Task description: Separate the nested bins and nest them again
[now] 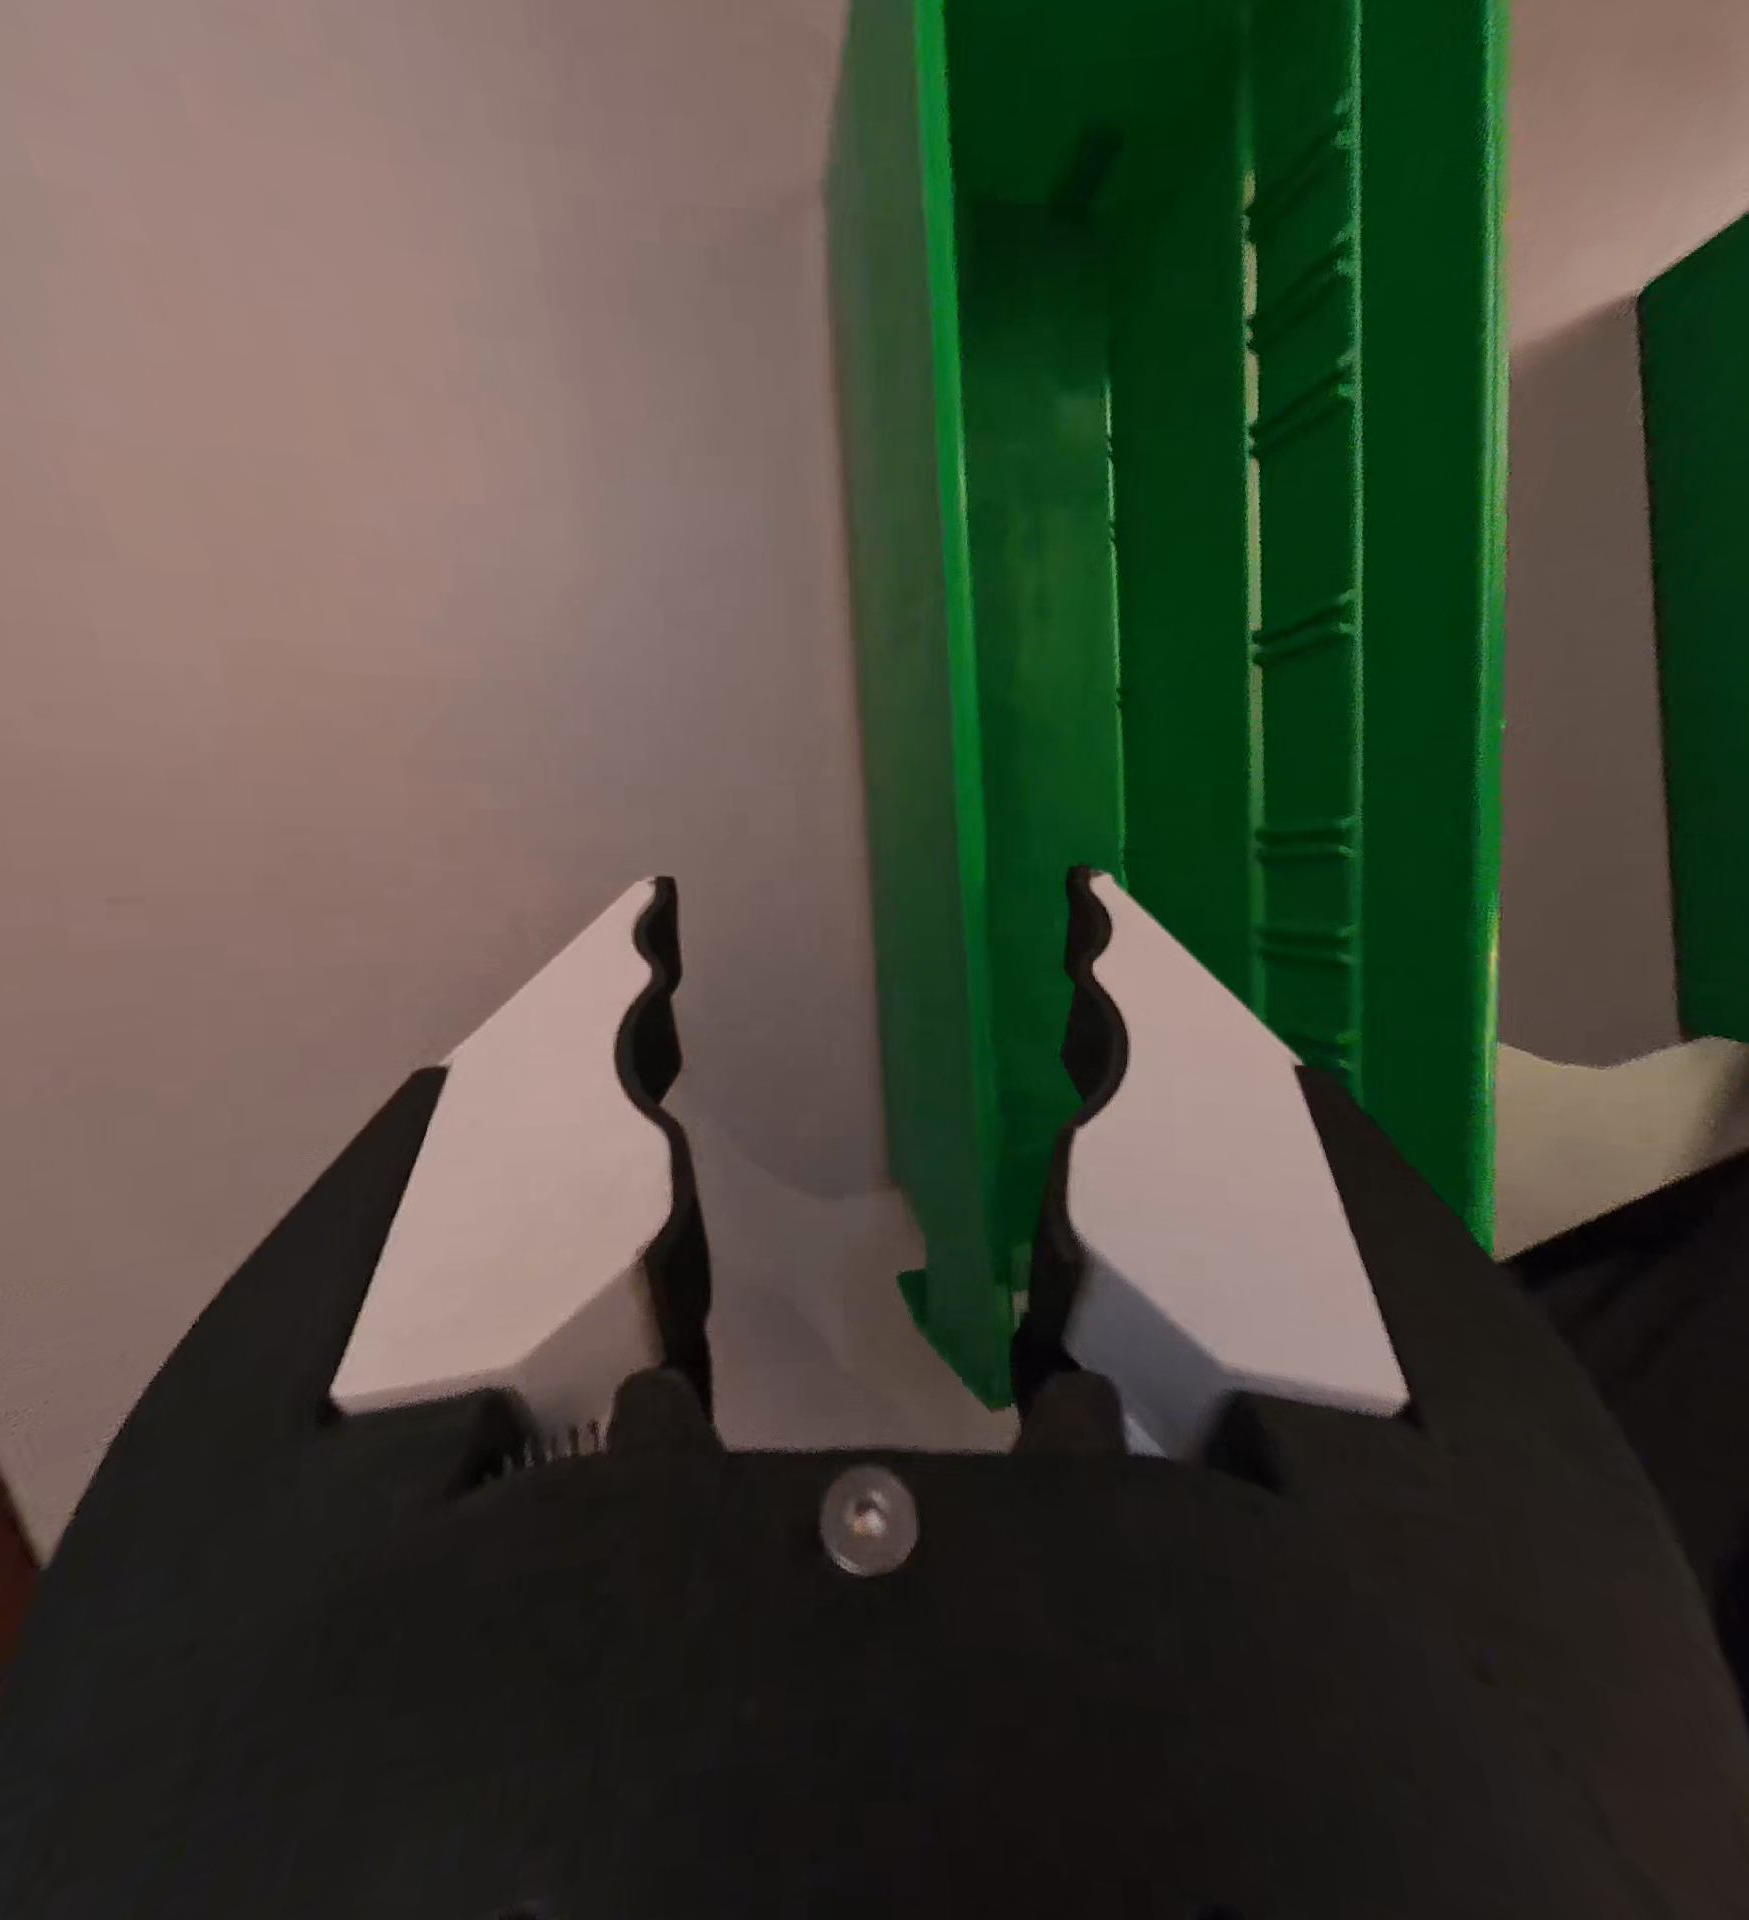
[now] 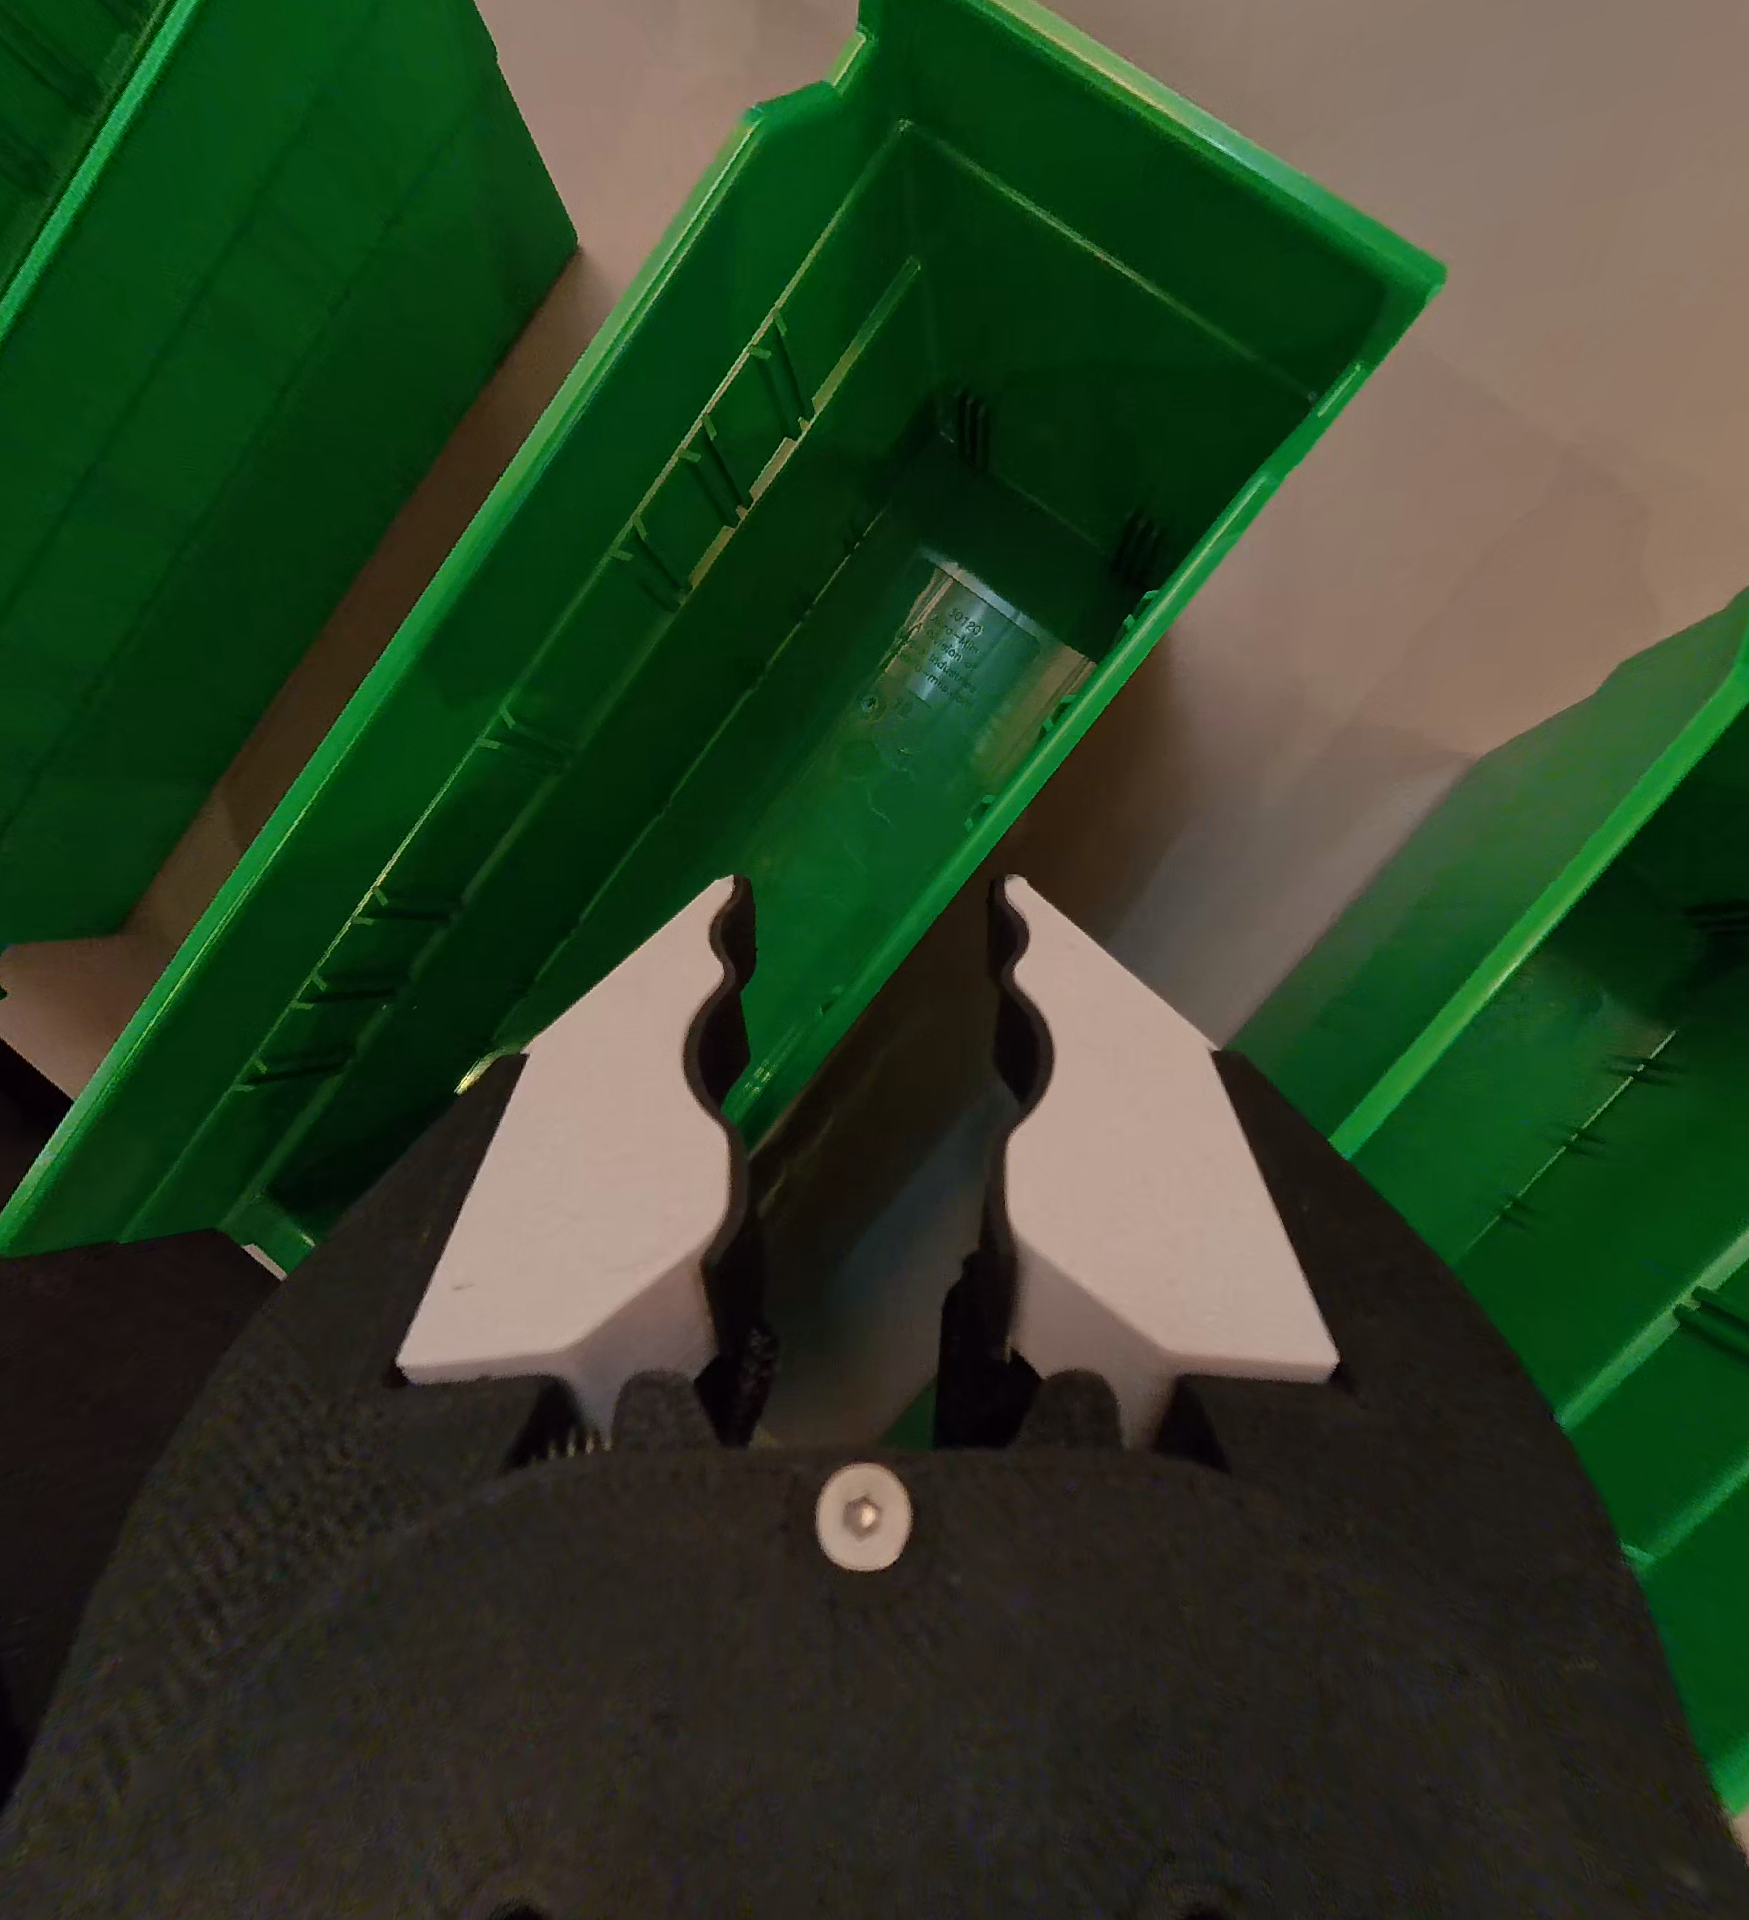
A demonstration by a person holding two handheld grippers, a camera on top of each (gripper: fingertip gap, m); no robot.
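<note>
Right gripper [image 2: 870, 894] straddles up-right-slanting bin [image 2: 953, 520]

Dim, warm indoor light. The table [image 1: 330, 520] looks pinkish-beige. Soft shadows lie beside the green bins [image 2: 849, 623]. Motion blur smears the bin edges in the left wrist view; wide-angle bending shows near the frame edges.
</note>
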